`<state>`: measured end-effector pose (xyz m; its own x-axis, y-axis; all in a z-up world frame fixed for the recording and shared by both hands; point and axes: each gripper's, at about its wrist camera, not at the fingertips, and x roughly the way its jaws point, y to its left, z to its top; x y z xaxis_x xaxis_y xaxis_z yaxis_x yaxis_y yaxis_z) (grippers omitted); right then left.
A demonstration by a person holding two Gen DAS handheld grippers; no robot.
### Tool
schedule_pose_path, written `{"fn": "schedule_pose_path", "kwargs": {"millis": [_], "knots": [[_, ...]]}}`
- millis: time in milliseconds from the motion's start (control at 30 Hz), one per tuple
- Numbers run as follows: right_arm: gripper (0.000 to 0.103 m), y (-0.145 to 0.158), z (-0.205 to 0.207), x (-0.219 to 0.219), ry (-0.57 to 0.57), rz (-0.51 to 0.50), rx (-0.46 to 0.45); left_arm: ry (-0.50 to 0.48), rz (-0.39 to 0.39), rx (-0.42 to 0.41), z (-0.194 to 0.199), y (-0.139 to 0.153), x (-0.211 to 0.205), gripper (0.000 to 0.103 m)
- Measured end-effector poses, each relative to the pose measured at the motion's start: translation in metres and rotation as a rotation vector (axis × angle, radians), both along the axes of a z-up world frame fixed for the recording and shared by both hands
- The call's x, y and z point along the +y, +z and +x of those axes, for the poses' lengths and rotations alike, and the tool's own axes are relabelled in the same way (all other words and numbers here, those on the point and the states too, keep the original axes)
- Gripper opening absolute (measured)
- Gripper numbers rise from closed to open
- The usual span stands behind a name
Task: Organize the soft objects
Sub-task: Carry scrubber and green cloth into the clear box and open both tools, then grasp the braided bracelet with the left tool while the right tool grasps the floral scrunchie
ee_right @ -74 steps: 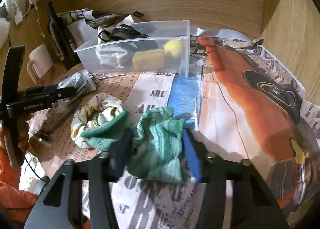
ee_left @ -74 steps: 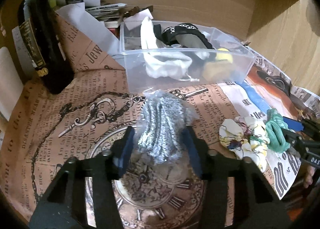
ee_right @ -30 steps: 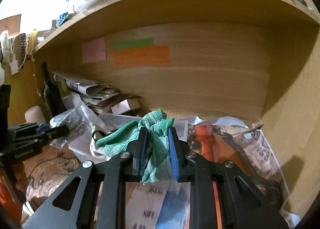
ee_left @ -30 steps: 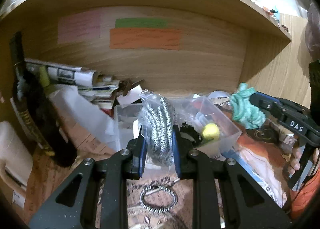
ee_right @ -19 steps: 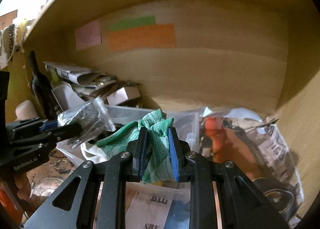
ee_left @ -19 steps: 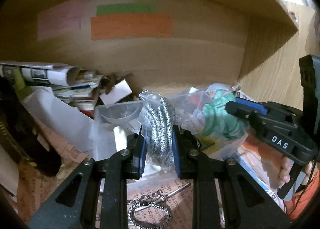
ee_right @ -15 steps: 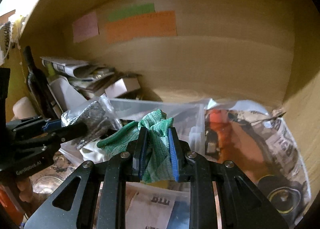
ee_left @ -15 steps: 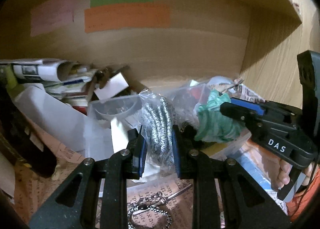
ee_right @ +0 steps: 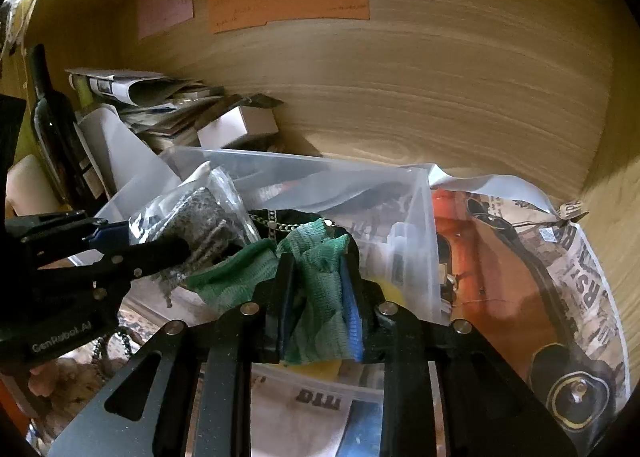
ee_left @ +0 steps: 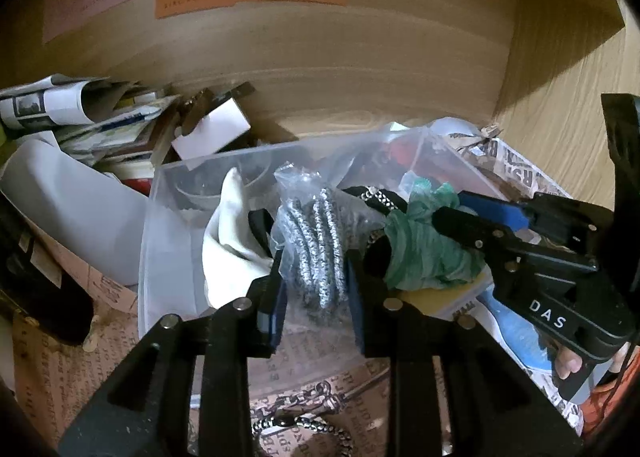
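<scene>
My left gripper (ee_left: 316, 277) is shut on a clear bag of grey speckled cord (ee_left: 320, 245) and holds it over the clear plastic bin (ee_left: 160, 225). My right gripper (ee_right: 318, 289) is shut on a green knitted cloth (ee_right: 316, 285) and holds it over the same bin (ee_right: 416, 241), just right of the bag (ee_right: 196, 225). The right gripper also shows in the left wrist view (ee_left: 460, 217) with the green cloth (ee_left: 424, 253). The left gripper shows in the right wrist view (ee_right: 160, 245). The bin holds a white cloth (ee_left: 228, 233), a black chained item (ee_left: 376, 197) and a yellow sponge (ee_right: 396, 289).
A dark bottle (ee_right: 52, 125) stands at the left. Rolled papers and a white box (ee_right: 240, 125) are piled behind the bin against the wooden back wall. Printed newspaper (ee_right: 520, 277) covers the shelf floor. A metal chain (ee_left: 296, 421) lies on the paper in front of the bin.
Both grippers rose from the paper with their loads and moved forward to the bin. In the last half second both have come lower and closer over its contents.
</scene>
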<state>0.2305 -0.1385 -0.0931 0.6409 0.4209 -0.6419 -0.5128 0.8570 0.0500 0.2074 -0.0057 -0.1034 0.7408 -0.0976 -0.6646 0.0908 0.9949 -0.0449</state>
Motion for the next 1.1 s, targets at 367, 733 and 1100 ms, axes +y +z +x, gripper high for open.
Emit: {"fn": "schedule_pose_path", "kwargs": {"millis": [367,733,1100], "knots": [[0.049,0.023,-0.016,-0.010,0.004,0.035,-0.039,-0.007,-0.026,-0.053,-0.030,0.027,0.003,0.058],[0.085,0.063,-0.065,-0.031,0.013,0.106,-0.170,0.001,-0.025,-0.217,-0.092,0.069,0.006,0.088],[0.102,0.032,-0.106,-0.034,0.054,0.102,-0.072,0.044,-0.030,-0.149,-0.135,0.048,0.018,0.102]]}}
